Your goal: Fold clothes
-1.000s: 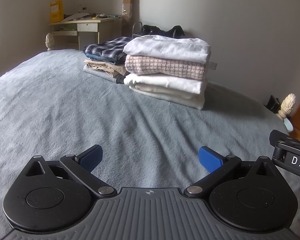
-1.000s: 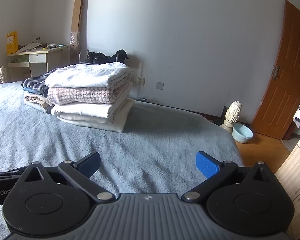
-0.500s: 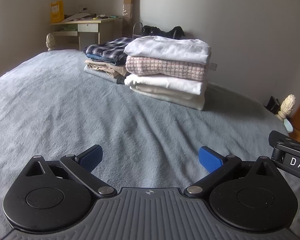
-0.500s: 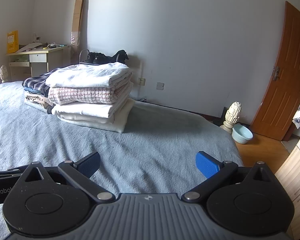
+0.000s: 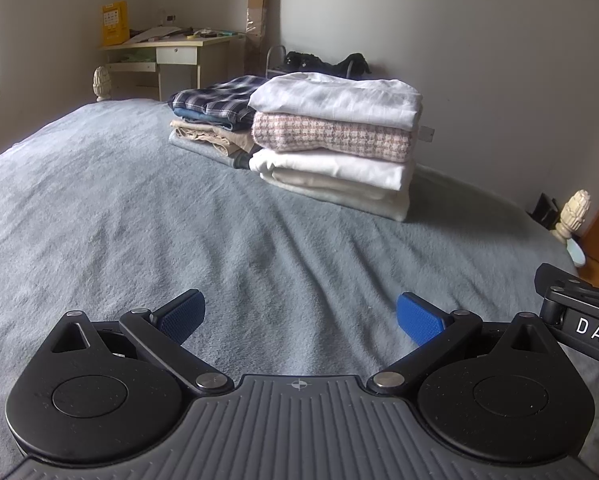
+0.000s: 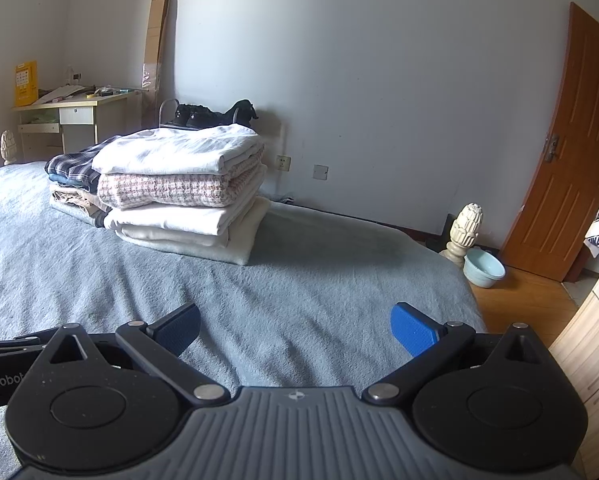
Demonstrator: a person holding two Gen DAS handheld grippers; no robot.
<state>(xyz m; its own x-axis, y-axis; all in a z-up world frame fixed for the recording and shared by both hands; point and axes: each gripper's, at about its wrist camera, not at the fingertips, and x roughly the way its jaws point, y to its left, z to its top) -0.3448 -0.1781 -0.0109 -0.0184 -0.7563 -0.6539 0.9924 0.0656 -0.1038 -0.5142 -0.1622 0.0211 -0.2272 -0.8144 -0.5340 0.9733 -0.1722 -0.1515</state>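
Note:
Two stacks of folded clothes lie at the far end of a grey-blue bed cover. The nearer stack has white, pink-check and cream pieces. Behind it is a lower stack topped by a dark plaid garment. My left gripper hovers over bare cover well short of the stacks, open and holding nothing. My right gripper is likewise open and empty, near the bed's right edge. The other gripper's body shows at the right edge of the left wrist view.
A desk stands in the far left corner and a shoe rack against the far wall. Bedpost finials, a pale blue bowl on wood floor, an orange door and drawers lie to the right.
Both views have shifted only slightly; the clothes stacks sit a touch lower and nearer in frame. Both grippers stay open and empty.

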